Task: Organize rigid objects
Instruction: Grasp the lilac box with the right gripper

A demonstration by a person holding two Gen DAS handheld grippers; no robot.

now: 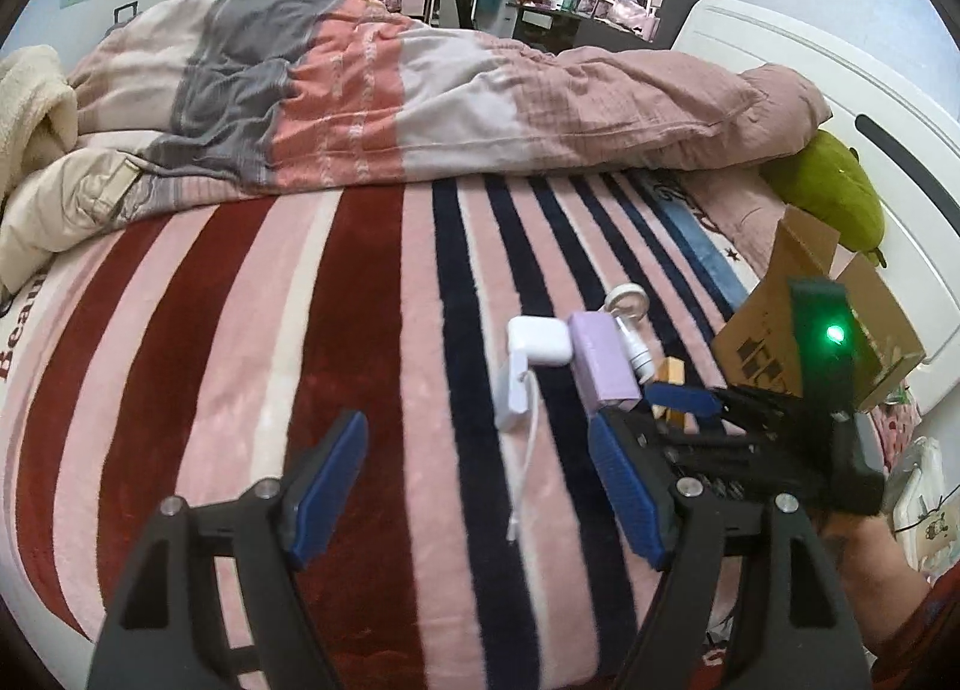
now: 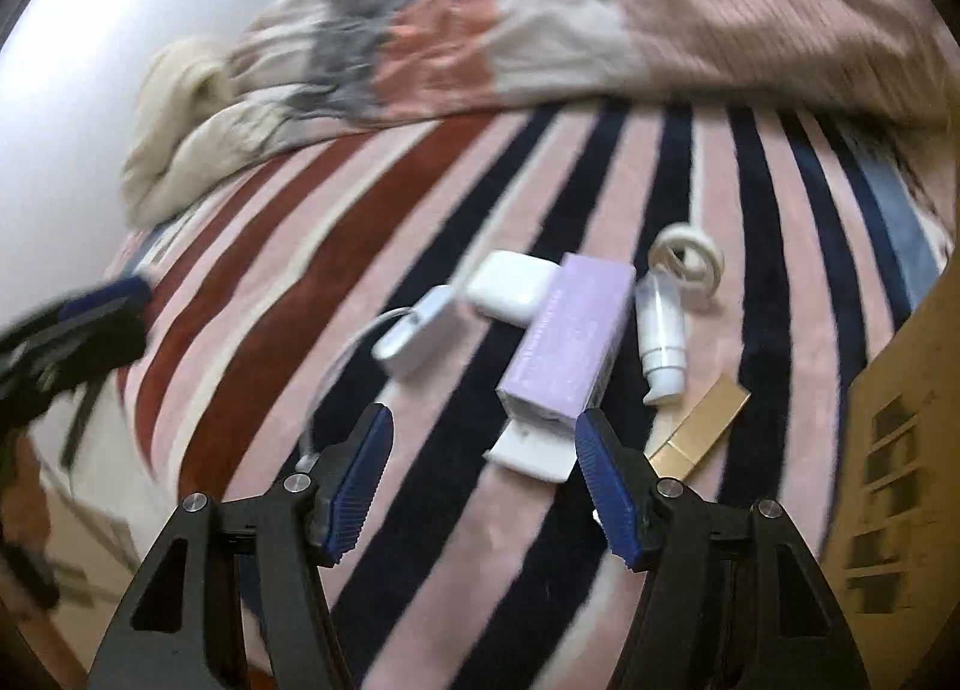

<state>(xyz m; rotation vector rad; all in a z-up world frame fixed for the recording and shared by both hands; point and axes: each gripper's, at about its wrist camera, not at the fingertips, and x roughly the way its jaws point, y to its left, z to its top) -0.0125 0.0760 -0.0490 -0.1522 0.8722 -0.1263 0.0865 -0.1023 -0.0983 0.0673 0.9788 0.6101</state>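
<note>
- Left wrist view: the left claw (image 1: 480, 486) stands wide and holds nothing, poised low over the striped blanket (image 1: 252, 366) of the bed, short of the objects; by judgement it waits while the other claw works.
- Left wrist view: the rigid objects lie bunched right of centre on the blanket: a white case (image 1: 539, 341), a white adapter (image 1: 515, 393) with its cable (image 1: 523, 480) trailing toward the near edge, a lilac box (image 1: 602, 363), a small white bottle (image 1: 635, 351) and a tape roll (image 1: 627, 299) just beyond them.
- Left wrist view: the right claw (image 1: 645, 411) reaches in from the right, its blue pads apart beside the lilac box and a wooden block (image 1: 671, 375). An open cardboard box (image 1: 774, 330) stands to the far right, probably the collecting container.
- Left wrist view: a rumpled quilt (image 1: 390, 102) fills the far side of the bed, and a green plush toy (image 1: 831, 189) lies by the headboard.
- Right wrist view: the right claw (image 2: 483, 483) is wide and empty, and the near end of the lilac box (image 2: 570, 342) with its open white flap lies between the pads, untouched. This alignment suggests the box is the next pick.
- Right wrist view: the white case (image 2: 510, 285) touches the lilac box's left side; the adapter (image 2: 420, 339) lies further left, the bottle (image 2: 660, 333) right, the tape roll (image 2: 690, 258) beyond it, and a gold strip (image 2: 702, 429) near right.
- Right wrist view: the cardboard box (image 2: 894, 450) rises at the right edge, close to the cluster, so a transfer would be short.
</note>
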